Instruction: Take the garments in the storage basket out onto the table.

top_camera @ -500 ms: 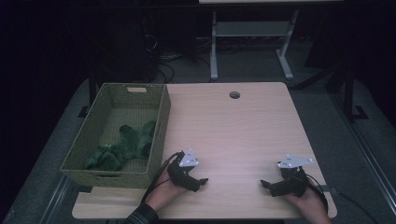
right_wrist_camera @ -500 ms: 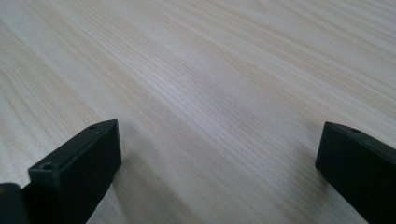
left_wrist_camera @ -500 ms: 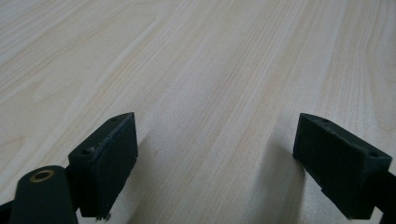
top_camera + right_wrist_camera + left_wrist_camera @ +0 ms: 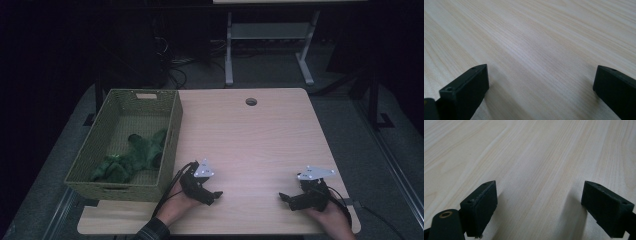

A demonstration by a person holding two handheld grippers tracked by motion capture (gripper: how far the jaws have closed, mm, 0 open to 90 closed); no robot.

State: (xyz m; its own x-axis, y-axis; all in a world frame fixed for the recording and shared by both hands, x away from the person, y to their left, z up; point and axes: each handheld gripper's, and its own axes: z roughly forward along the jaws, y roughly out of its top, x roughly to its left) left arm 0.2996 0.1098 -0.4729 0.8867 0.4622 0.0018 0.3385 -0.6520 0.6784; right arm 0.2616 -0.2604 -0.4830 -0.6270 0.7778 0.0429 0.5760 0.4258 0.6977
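- I see my left hand-held gripper [image 4: 212, 196] low over the near edge of the desk [image 4: 250, 135], just right of the basket [image 4: 172, 130], with its tips pointing right toward the middle.
- In the left gripper view its jaws are spread wide, with bare pale wood grain between them and nothing gripped.
- My left hand [image 4: 177, 205] comes in from the bottom edge, a cable trailing back beside the sleeve.
- My right hand-held gripper [image 4: 287, 199] sits low near the desk's near right corner, with its tips pointing left, so the two face each other, well apart.
- In the right gripper view its jaws are also spread wide over bare wood, pinching nothing.
- My right hand [image 4: 330, 212] wraps the body of that gripper from behind; the grey plate on top catches the light.
- The basket, a green woven one, stands on the left side of the desk, partly overhanging its left edge.
- A green cloth [image 4: 132, 157] lies crumpled in the basket, toward its near half; the light is dim, so it may be a soft toy rather than cloth.
- A round hole [image 4: 251, 101] shows near the desk's far edge.
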